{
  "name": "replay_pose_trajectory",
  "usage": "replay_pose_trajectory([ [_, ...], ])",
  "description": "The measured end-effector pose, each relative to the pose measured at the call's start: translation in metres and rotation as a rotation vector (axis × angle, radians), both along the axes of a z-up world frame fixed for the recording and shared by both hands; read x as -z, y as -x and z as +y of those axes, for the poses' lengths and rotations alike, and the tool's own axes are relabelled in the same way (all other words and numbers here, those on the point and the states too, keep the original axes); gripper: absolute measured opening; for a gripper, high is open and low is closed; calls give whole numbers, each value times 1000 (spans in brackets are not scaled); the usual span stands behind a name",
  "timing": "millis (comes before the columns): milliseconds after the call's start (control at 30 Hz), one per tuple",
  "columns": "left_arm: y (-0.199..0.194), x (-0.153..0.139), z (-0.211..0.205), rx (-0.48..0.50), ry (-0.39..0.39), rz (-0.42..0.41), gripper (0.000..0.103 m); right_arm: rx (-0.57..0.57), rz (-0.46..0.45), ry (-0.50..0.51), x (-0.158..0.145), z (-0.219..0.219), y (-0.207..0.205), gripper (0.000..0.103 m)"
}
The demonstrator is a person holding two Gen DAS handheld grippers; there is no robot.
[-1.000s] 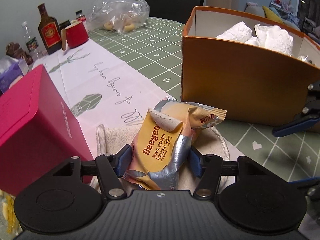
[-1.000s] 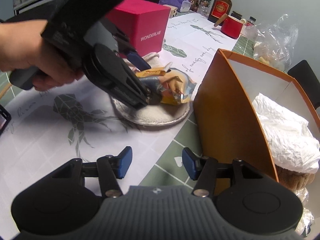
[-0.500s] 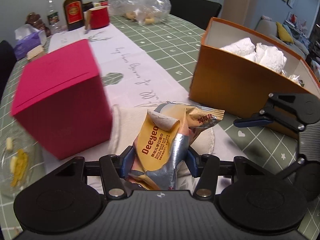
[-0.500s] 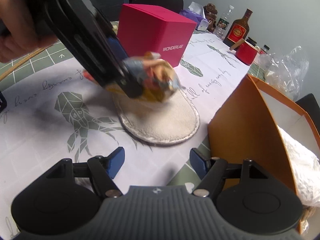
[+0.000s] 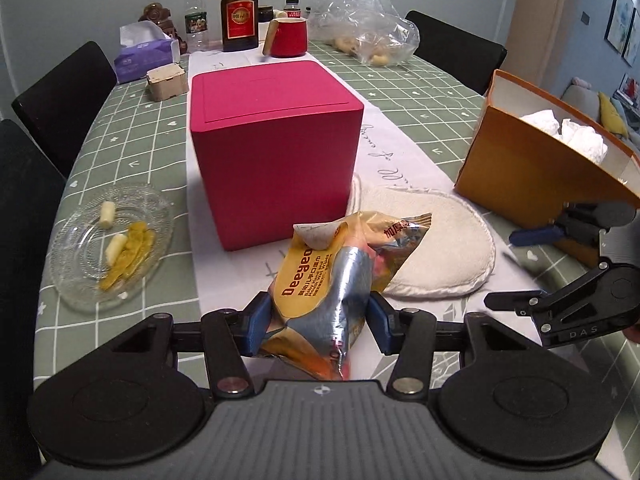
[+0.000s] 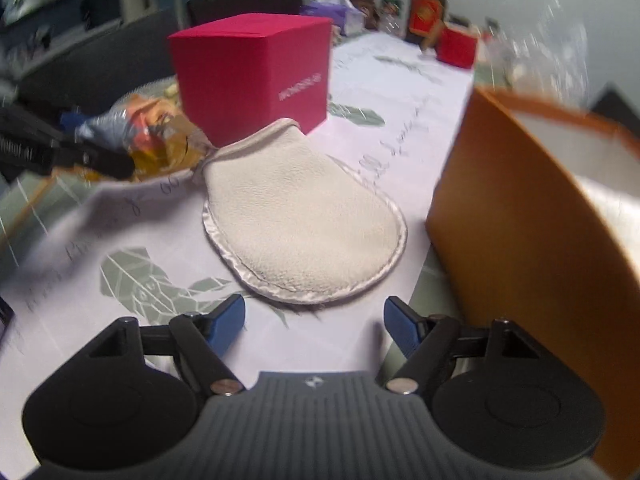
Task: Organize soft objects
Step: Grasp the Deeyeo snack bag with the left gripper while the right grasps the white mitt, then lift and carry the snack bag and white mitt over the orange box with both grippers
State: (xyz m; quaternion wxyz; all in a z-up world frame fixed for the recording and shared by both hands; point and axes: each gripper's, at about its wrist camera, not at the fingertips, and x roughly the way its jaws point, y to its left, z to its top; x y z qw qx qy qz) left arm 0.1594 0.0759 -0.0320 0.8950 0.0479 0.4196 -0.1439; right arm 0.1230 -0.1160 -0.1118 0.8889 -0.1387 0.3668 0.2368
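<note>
Holding a crinkled orange-and-silver foil wipes packet (image 5: 332, 280) clamped in our left tool (image 5: 318, 322), tightening, above the bench's near edge; right tool (image 6: 314, 324), widening, empty, faces the cream oval terry mitt (image 6: 300, 220) for pickup.

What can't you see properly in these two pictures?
- Inside of the orange box: the left wrist view shows only white crumpled stuff above its wall; the right wrist view blurs it.
- Bottom of the wipes pack: hidden by the left gripper.
- Lettering on the pink box: blurred in the right wrist view.
- Bottles at the far end: blurred.
</note>
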Motion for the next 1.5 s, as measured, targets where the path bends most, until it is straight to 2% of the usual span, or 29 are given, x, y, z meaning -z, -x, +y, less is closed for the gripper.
replay_pose_trajectory([
  [67, 4, -1, 4, 0, 3, -4, 59, -43, -43, 31, 1, 7, 2, 79],
  [200, 11, 0, 11, -5, 4, 1, 58, -61, -70, -6, 2, 12, -5, 83],
  [267, 13, 4, 14, -3, -1, 10, 58, -67, -104, 17, 6, 18, -6, 80],
  [333, 15, 8, 18, 2, -5, 21, 58, -81, -114, 43, 11, 24, -6, 71],
  [467, 19, 10, 25, -2, 2, 26, 58, -106, -106, 3, 11, 22, -11, 68],
  [533, 19, 11, 29, -8, 8, 28, 58, -108, -65, -40, 10, 18, -15, 57],
  [667, 20, 13, 32, -12, 14, 32, 58, -99, -45, -58, 10, 18, -16, 47],
  [733, 20, 13, 31, -7, 16, 32, 58, -87, -49, -44, 9, 17, -16, 27],
  [800, 22, 13, 30, 2, 15, 30, 58, -70, -46, -28, 7, 14, -19, 17],
  [833, 23, 13, 29, 7, 13, 28, 58, -71, -37, -35, 6, 12, -20, 15],
  [1067, 24, 11, 24, 24, 12, 21, 58, -68, -45, -15, -9, 2, -9, 12],
  [1267, 25, 8, 16, 44, 4, 19, 57, -21, -61, -40, -33, -13, 2, 12],
  [1500, 32, -11, 14, 37, 20, -20, 57, 2, -78, -95, -64, -30, 19, 12],
])
